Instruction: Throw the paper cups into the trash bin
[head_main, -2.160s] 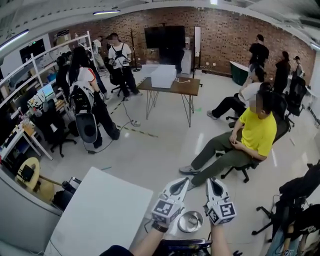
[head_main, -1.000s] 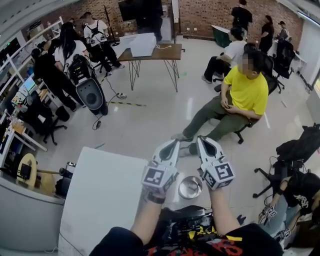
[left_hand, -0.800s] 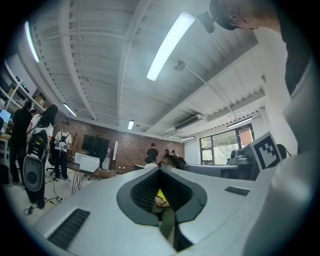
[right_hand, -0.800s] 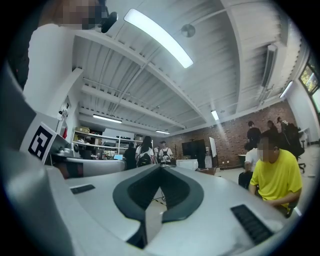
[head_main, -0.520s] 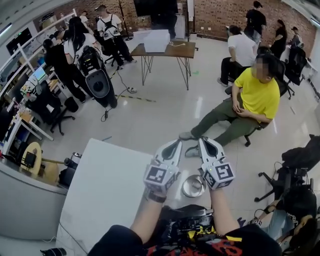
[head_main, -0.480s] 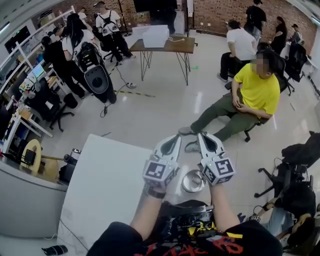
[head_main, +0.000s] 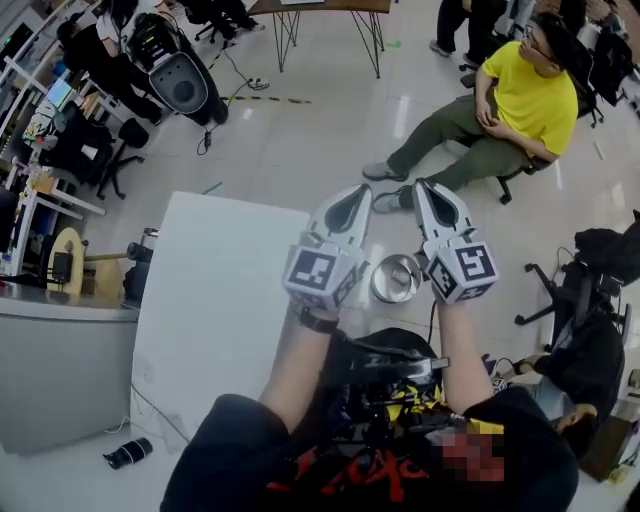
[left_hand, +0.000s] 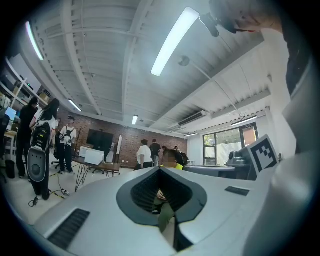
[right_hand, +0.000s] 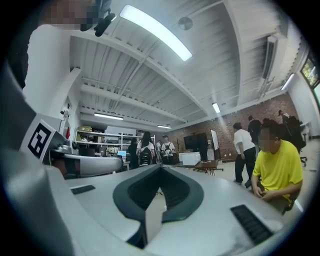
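Head view alone shows metal bin (head_main: 396, 278), white table (head_main: 220, 300).

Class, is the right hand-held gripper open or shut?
Shut and empty: in its own view the right hand-held gripper shows both jaws meeting at the tips, with nothing between them.

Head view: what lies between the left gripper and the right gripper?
A shiny round metal bin shows between the left gripper and the right gripper, in the head view.

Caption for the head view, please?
Left gripper and right gripper, shut and empty, near a metal bin beside a white table.
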